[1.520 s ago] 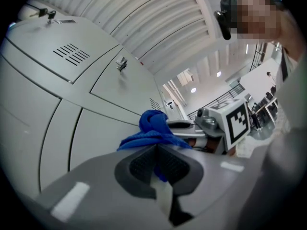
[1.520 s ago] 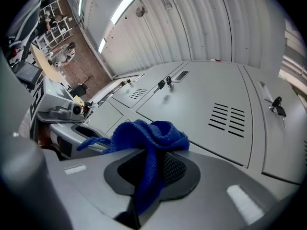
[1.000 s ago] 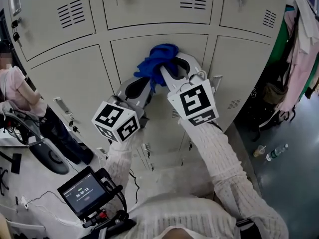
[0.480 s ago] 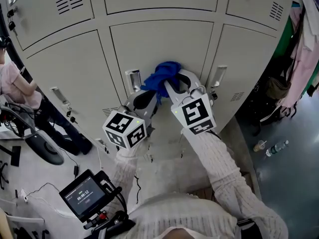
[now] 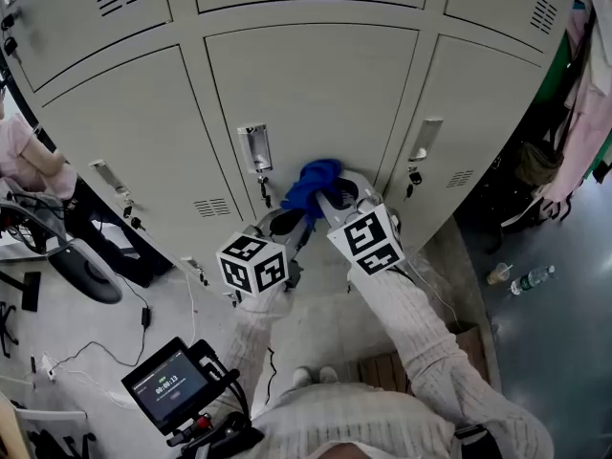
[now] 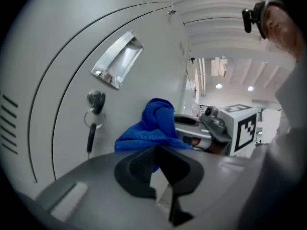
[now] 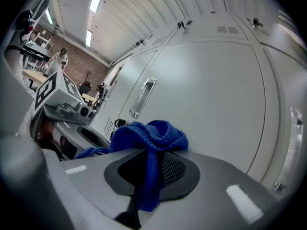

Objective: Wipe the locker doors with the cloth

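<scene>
Head view: crumpled blue terry cloth lies against the pale grey metal locker door.
Both the left tool and the right tool clamp it, jaws narrow.

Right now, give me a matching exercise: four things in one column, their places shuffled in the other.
1 blue cloth
2 key
3 bottle
4 screen

A on the floor, far right
B hanging from the lock under the handle
C clamped in the right gripper
D bottom left in the head view

Pairs: 1-C, 2-B, 3-A, 4-D
</scene>
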Tool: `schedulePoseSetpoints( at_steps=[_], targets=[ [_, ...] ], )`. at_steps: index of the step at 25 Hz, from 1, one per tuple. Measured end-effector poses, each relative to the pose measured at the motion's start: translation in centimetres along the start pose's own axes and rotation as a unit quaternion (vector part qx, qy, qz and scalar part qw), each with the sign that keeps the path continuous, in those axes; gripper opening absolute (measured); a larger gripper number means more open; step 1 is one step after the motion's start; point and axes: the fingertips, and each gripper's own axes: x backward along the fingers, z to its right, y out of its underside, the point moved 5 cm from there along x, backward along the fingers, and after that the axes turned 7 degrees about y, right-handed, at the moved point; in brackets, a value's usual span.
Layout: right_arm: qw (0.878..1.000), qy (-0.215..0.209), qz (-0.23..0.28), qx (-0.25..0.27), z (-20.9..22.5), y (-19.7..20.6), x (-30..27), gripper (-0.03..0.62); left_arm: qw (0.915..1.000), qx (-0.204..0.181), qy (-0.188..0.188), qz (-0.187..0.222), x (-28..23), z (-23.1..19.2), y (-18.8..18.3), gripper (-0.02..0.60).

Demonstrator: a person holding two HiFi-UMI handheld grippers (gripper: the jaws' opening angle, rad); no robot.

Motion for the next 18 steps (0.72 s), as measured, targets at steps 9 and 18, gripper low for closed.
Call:
schedulePoseSetpoints(
  at_steps=[9, 18],
  targets=[
    [0.997, -0.043, -0.067, -0.024, -2.7, 5.5, -1.1, 0.052, 0.9962, 0.080, -0.022, -0.028, 0.5, -1.9, 5.7, 0.002],
    [0.991, -0.061, -0.119, -0.026, -4.3, 8.5, -1.7, 0.054, 0.9934, 0.098, -0.031, -0.050, 0.8, -1.9, 8.0, 0.002]
  ],
)
